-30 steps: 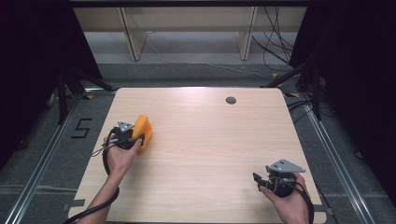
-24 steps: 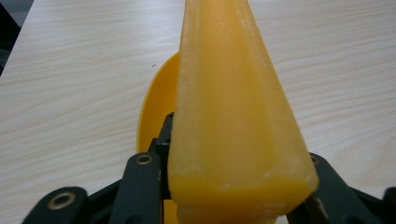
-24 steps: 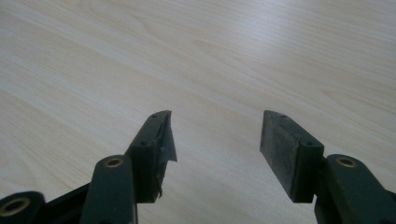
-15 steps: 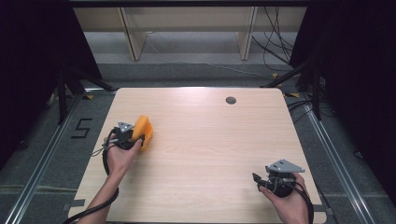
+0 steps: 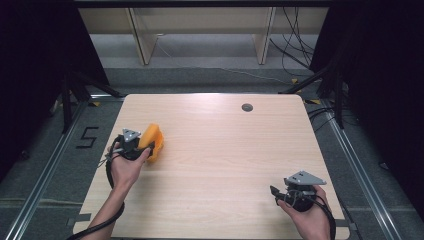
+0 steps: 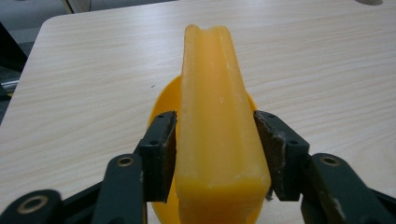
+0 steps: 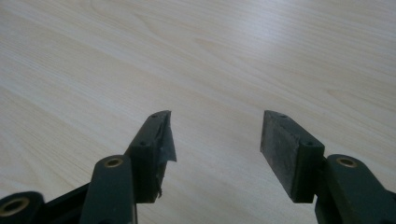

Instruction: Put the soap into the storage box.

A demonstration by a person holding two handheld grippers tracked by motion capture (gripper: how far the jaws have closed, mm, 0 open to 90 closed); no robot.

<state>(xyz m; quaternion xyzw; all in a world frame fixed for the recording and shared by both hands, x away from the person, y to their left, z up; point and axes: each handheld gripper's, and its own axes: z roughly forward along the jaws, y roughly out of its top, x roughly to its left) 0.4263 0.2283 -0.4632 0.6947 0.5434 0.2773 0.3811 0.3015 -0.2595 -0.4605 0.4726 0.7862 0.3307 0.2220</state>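
On the left part of the wooden table (image 5: 220,150), seen from the high view, the left gripper (image 5: 141,145) sits in the person's left hand (image 5: 125,167) with an orange scoop (image 5: 152,142) at its jaws; the scoop rests near the table's left edge, well apart from the right gripper (image 5: 276,192), which the right hand (image 5: 309,217) holds low near the front right corner. A small dark round hole (image 5: 247,107) lies far off toward the back of the table, and a grey floor with a painted number five (image 5: 87,137) runs along the left side. From the left gripper view, the scoop's long orange handle (image 6: 212,121) stands between the two black jaws and runs away from the camera, with the rounded bowl (image 6: 163,107) of the scoop showing behind and below it on the table. These jaws have just been opening: the pad (image 6: 164,154) on the left of that view lies against the handle or just beside it, and a narrow gap shows between the handle and the other pad (image 6: 275,154), so the grip is loose and partly open. From the right gripper view, the two black jaws stand wide apart over bare wood, with nothing between them, and a torn scrap of tape (image 7: 167,140) hangs from the pad on the left of that view.
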